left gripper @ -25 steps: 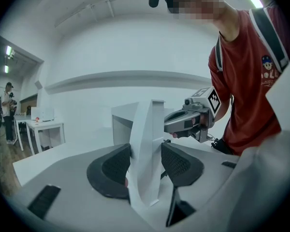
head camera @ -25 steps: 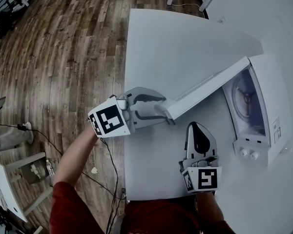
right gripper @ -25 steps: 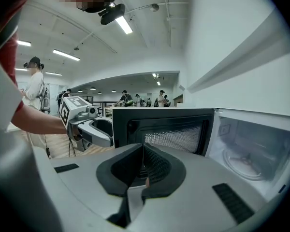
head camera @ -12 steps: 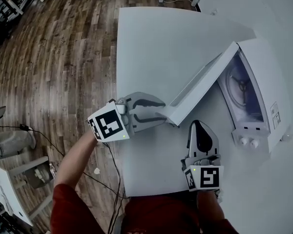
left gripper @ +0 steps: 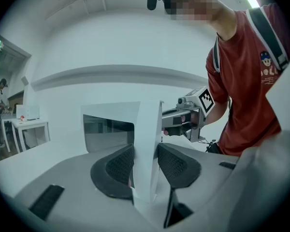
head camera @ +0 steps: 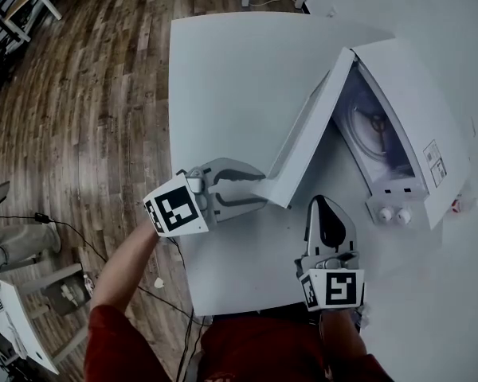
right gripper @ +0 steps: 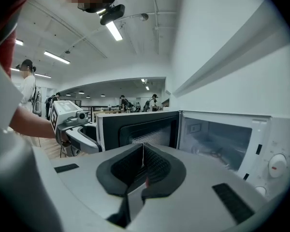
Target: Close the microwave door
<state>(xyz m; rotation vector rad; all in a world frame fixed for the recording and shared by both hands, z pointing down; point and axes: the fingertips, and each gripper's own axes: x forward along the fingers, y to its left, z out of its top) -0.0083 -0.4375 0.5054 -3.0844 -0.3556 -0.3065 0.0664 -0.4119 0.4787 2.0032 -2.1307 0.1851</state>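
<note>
Risk first: the left gripper (head camera: 259, 188) held the microwave door (head camera: 307, 134) only by its thin free edge. Its jaws had just been closing, and the pads (left gripper: 120, 166) were pinching that edge from both sides. A door swings on an arc, so if the hand pushed straight instead of following the curve, the pads would likely slide off the smooth panel. If the grip stayed on to the end, the inner jaw could get caught between the door and the microwave (head camera: 414, 126) front. A hard shove might also skid the whole oven across the desk (head camera: 223, 78).

Second risk: the right gripper (head camera: 322, 205), jaws pressed together on nothing, sat just beside the door's free edge on the cavity side. It looked to be inside the door's sweep and might be struck unless it was pulled clear.

Door stood upright and part open, roughly halfway. Long axis ran level, from the left jaws away to the hinge at the oven's far corner. Free edge pointed into the left jaws. Inner face looked toward the cavity and the right jaws.
</note>
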